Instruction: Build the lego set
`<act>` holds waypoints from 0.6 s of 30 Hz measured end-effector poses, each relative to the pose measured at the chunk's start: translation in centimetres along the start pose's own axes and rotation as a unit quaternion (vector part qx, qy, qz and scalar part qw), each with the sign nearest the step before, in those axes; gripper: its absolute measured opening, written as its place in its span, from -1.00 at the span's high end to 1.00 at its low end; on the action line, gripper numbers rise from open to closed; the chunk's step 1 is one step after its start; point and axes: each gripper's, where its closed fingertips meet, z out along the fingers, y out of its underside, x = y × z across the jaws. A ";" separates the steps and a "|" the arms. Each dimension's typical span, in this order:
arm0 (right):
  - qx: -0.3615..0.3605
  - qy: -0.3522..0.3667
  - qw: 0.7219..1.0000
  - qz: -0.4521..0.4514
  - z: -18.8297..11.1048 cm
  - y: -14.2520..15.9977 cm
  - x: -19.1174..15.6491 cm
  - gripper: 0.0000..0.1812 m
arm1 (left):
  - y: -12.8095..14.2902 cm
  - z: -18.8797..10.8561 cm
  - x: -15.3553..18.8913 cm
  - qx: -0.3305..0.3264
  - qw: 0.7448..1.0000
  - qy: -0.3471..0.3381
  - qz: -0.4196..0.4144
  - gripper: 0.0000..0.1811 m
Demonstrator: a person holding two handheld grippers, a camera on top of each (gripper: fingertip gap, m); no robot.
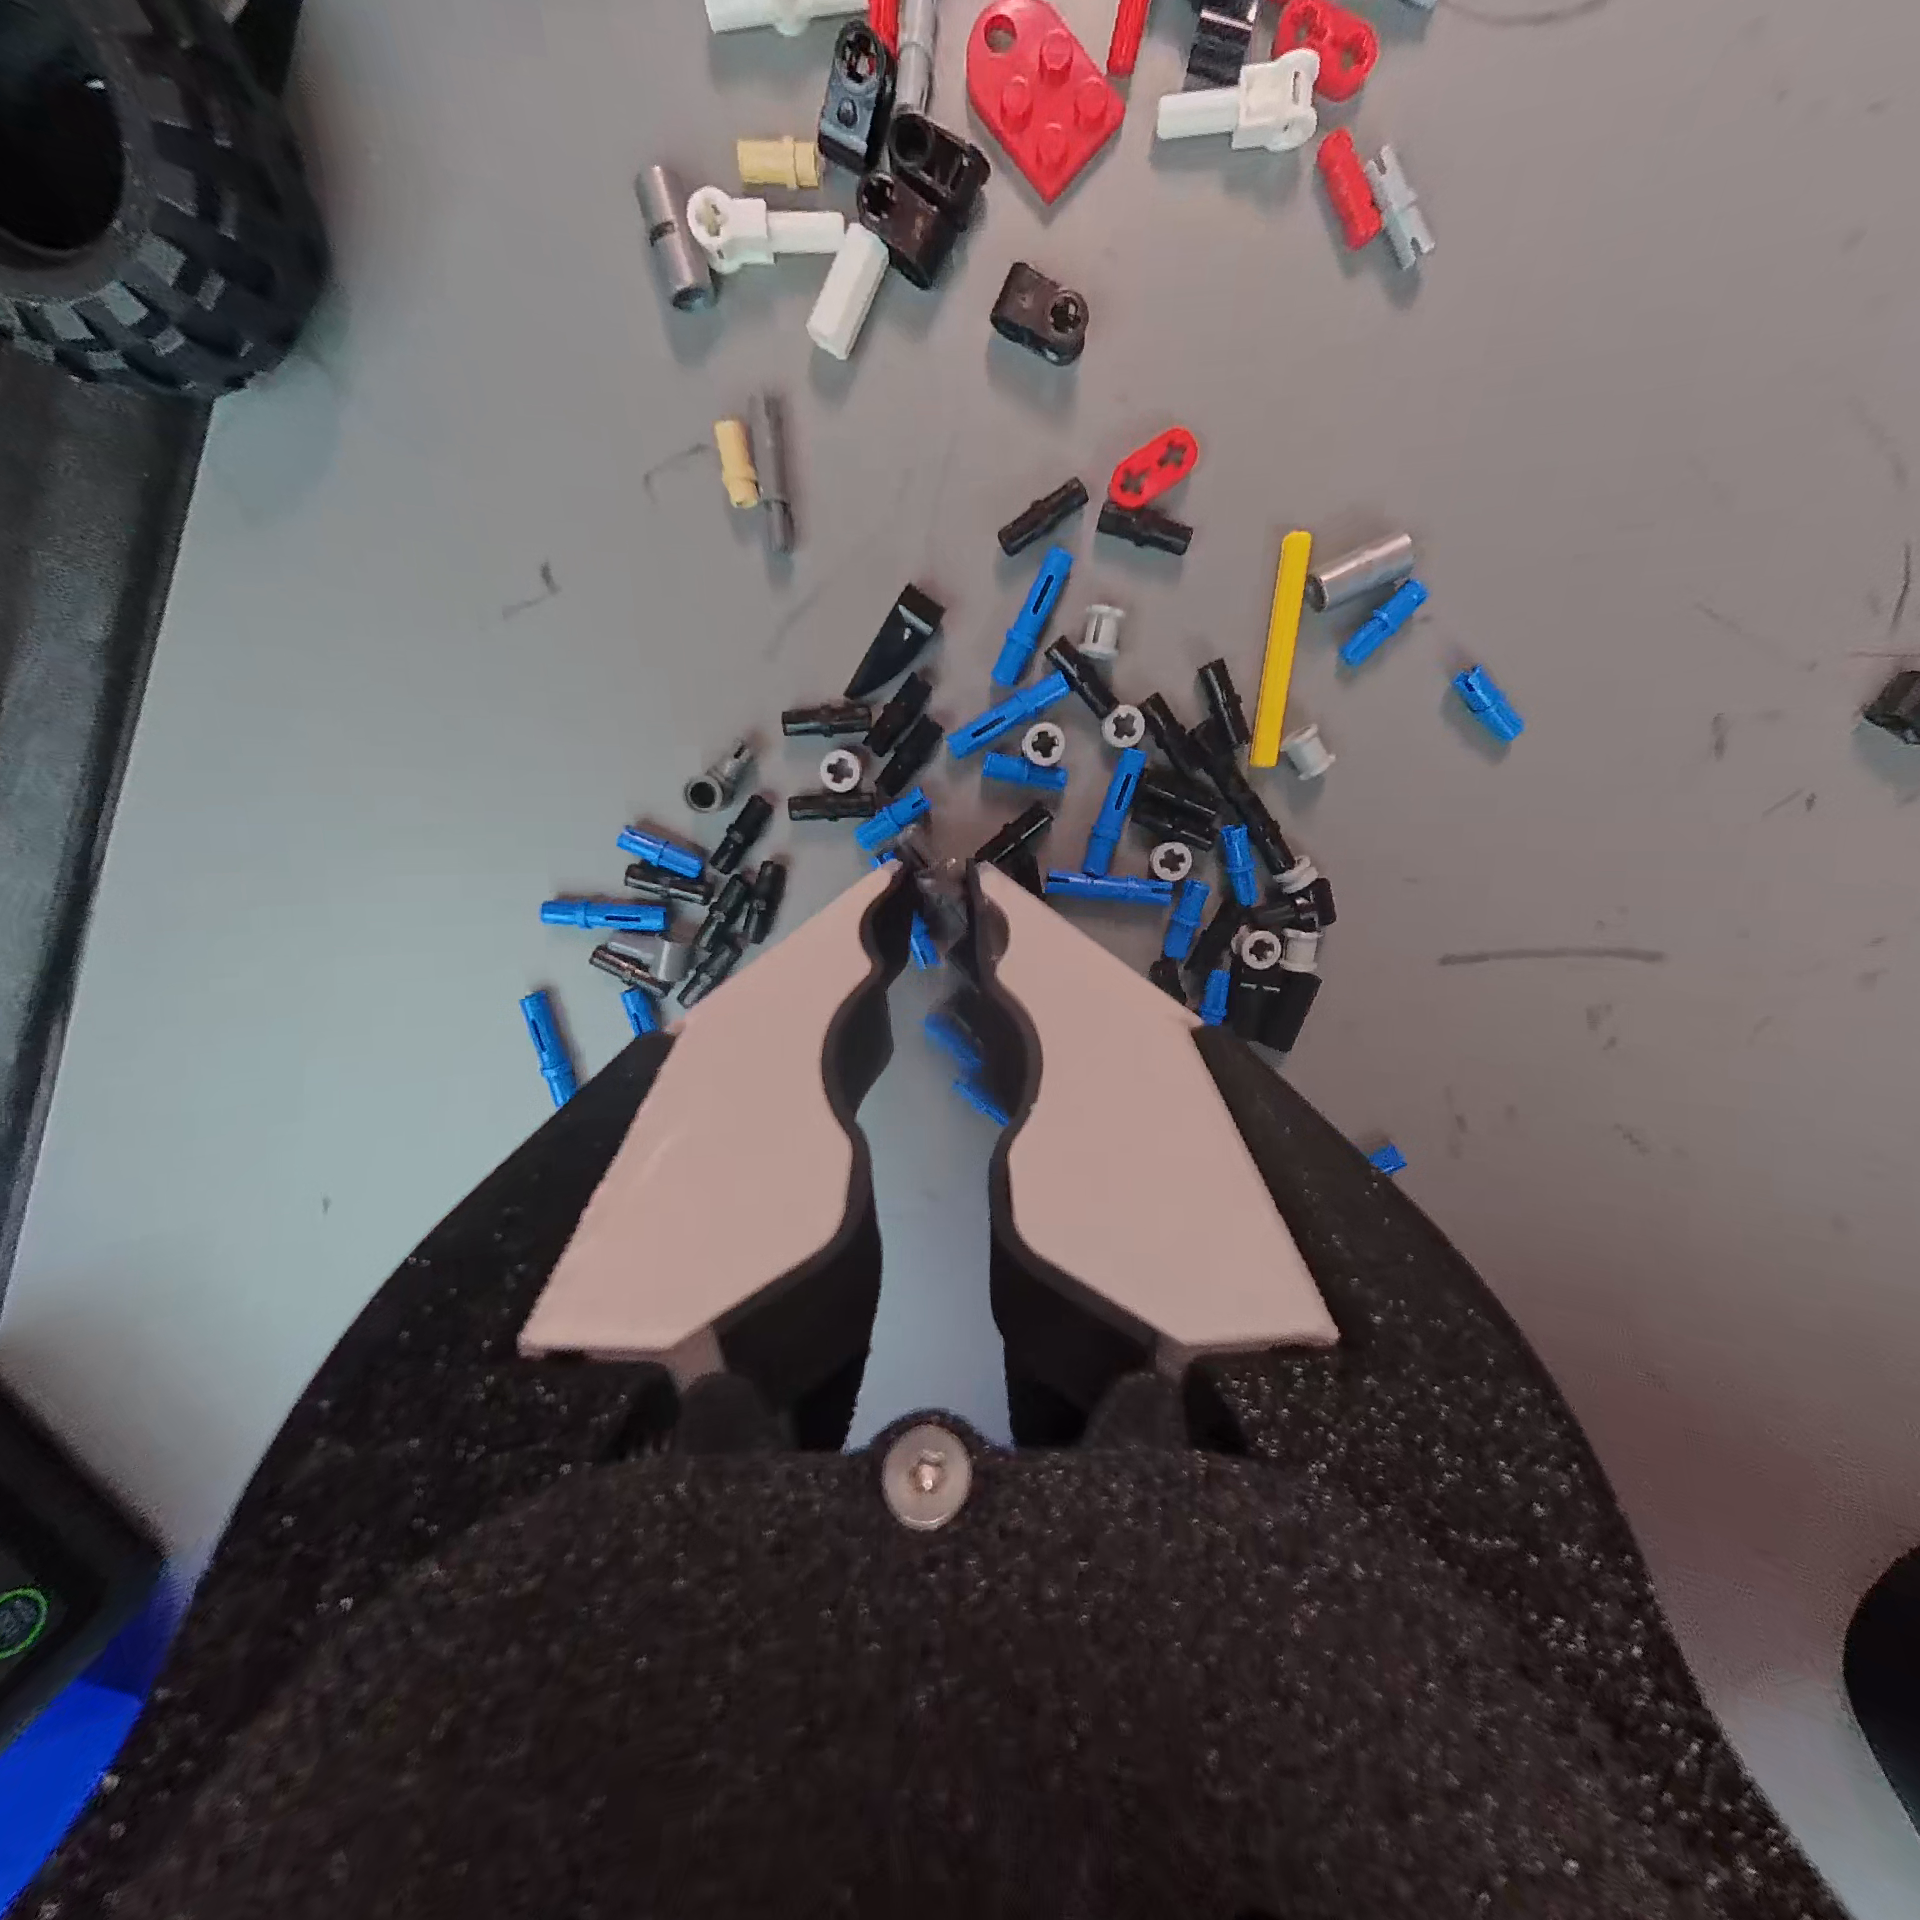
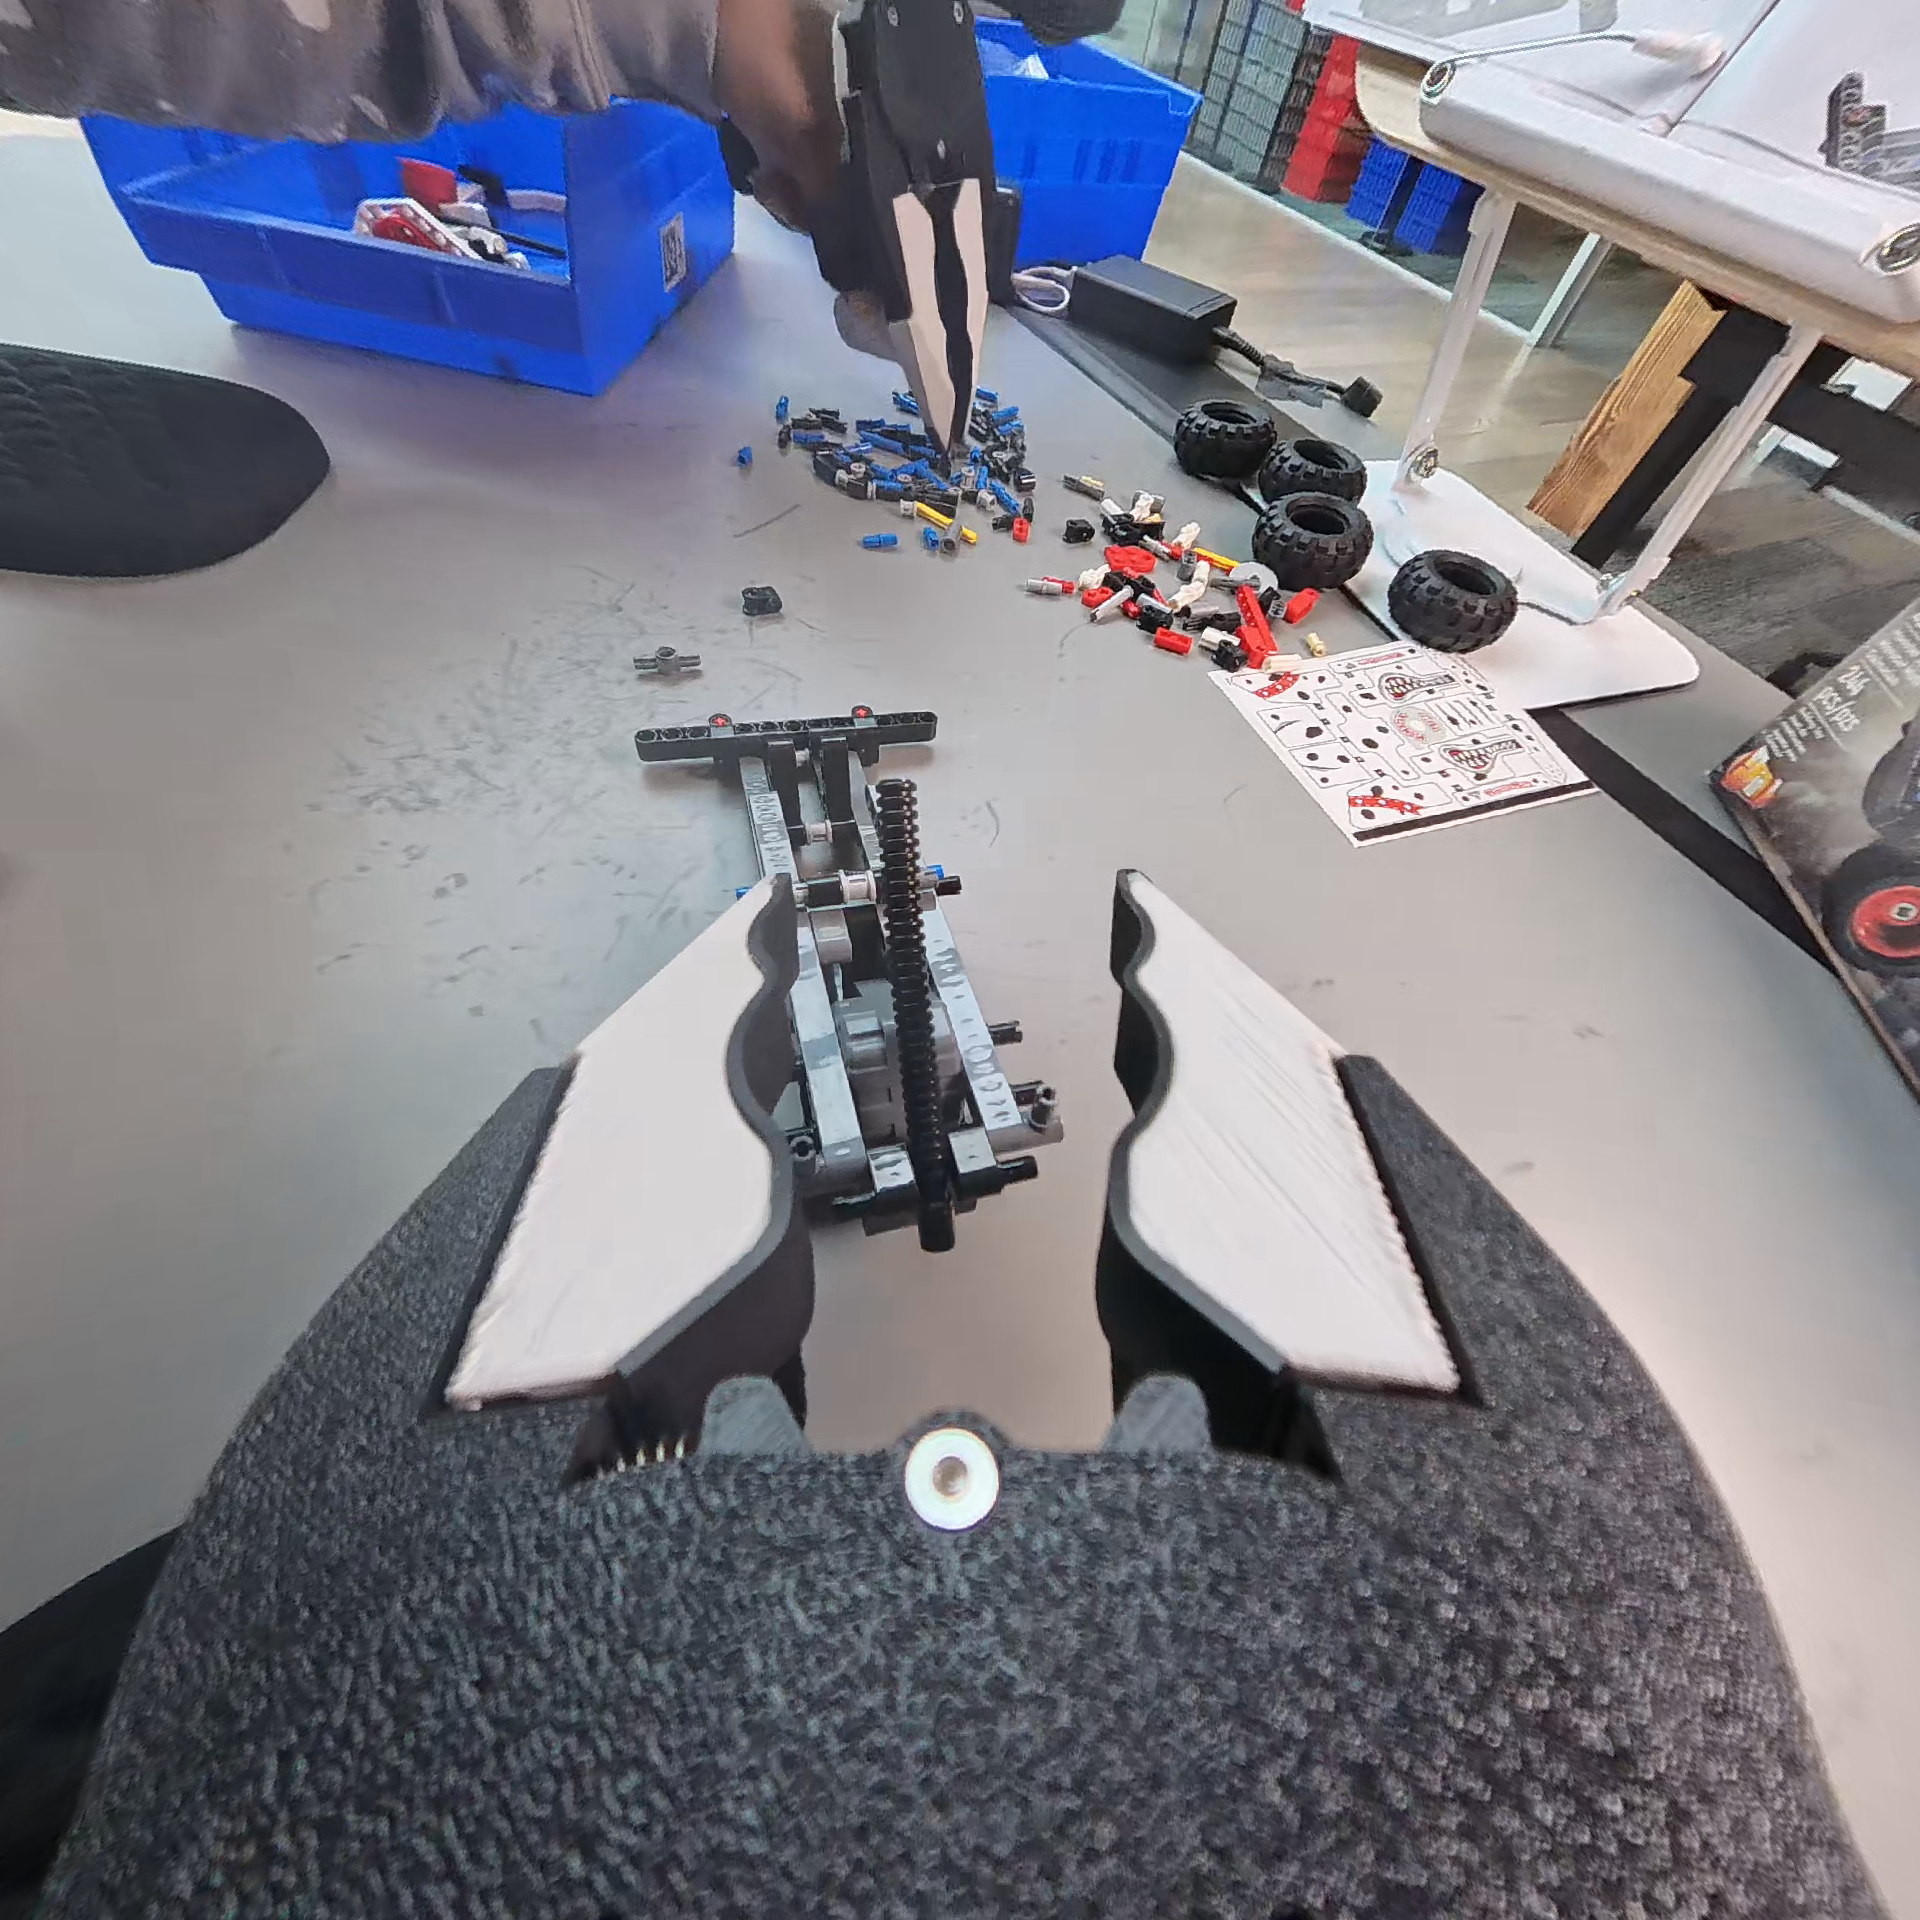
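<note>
My left gripper (image 1: 935, 873) points down into a pile of small blue and black pins (image 1: 1122, 790) on the grey table. Its jaws are nearly closed on a small dark pin (image 1: 938, 902) held between the tips. The right wrist view shows this gripper (image 2: 951, 447) upright over the same pile (image 2: 914, 468). My right gripper (image 2: 951, 881) is open and empty, low over a partly built black and grey chassis (image 2: 904, 997). The chassis has a long black toothed rack on top and a cross beam (image 2: 784, 732) at its far end. The left finger (image 2: 665, 1101) hides part of the chassis side.
Red, white and black parts (image 1: 1049, 114) lie beyond the pile. Several black tyres (image 2: 1314, 540), a sticker sheet (image 2: 1403, 738) and the set's box (image 2: 1860, 831) are at the right. Blue bins (image 2: 416, 239), a power adapter (image 2: 1153, 296) and a black pad (image 2: 135, 457) are at the back and left. My right fingertips sit around 40 cm from my left ones.
</note>
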 end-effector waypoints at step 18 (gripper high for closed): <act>0.011 0.019 1.000 -0.007 -0.3 -0.3 0.5 0.40 | -1.2 -2.2 0.5 0.041 0.997 -0.043 0.038 0.88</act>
